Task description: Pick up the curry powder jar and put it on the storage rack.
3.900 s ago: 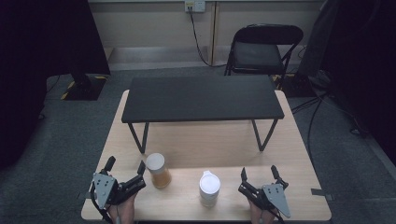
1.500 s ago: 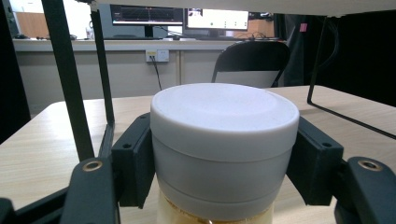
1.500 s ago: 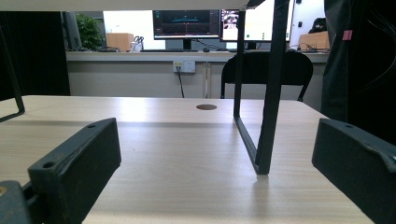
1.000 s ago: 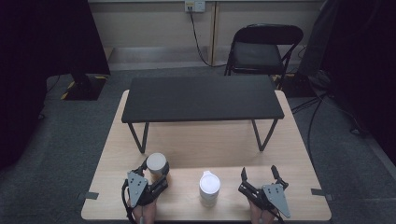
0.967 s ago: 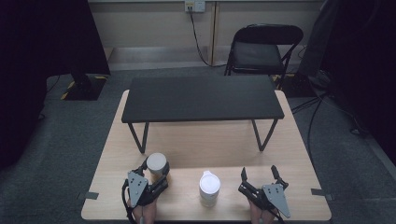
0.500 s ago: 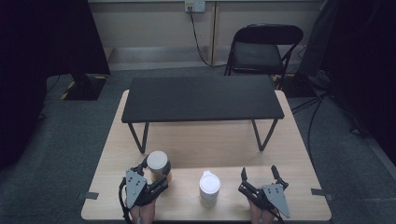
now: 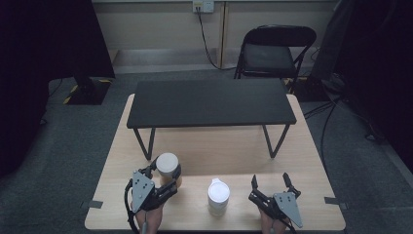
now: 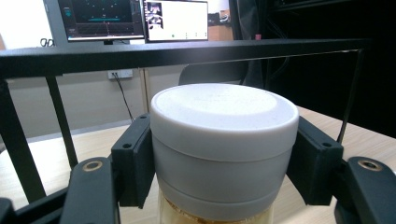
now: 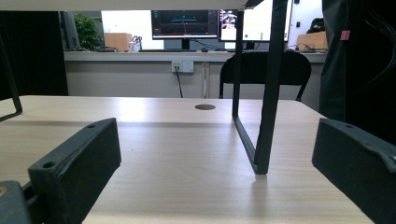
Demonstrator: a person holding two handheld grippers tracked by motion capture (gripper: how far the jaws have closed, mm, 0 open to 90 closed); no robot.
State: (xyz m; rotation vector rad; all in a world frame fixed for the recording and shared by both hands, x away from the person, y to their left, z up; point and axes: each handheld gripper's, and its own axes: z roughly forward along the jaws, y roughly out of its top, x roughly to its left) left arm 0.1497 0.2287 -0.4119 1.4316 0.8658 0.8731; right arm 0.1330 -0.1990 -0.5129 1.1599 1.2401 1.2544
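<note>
Near the front left corner of the table: a jar (image 7: 167, 166) with a pale grey lid stands upright, something amber showing below the lid.
Left gripper (image 7: 164, 181): its two black jaws sit on either side of the jar's lid, touching or very nearly touching it; it looks clamped on the jar.
Grip height: the jaws (image 8: 224, 158) hold the lid, not the glass body under it.
Right gripper (image 7: 271, 187): resting near the front right corner, jaws spread wide, holding nothing.
White cup (image 7: 218, 196): a lidded cup stands between the two grippers, near the front edge, just beside the jar.
Black shelf (image 7: 210, 102): a low stand on thin legs spans the middle of the table, behind the jar.
Risk, loose lid: if the lid is not screwed tight, a lift could pull it off and leave the jar behind.
Risk, slip: the round smooth lid could twist out of the flat jaws.
Risk, knock: a swing to the right could topple the cup; a high lift forward could strike the shelf's edge.
</note>
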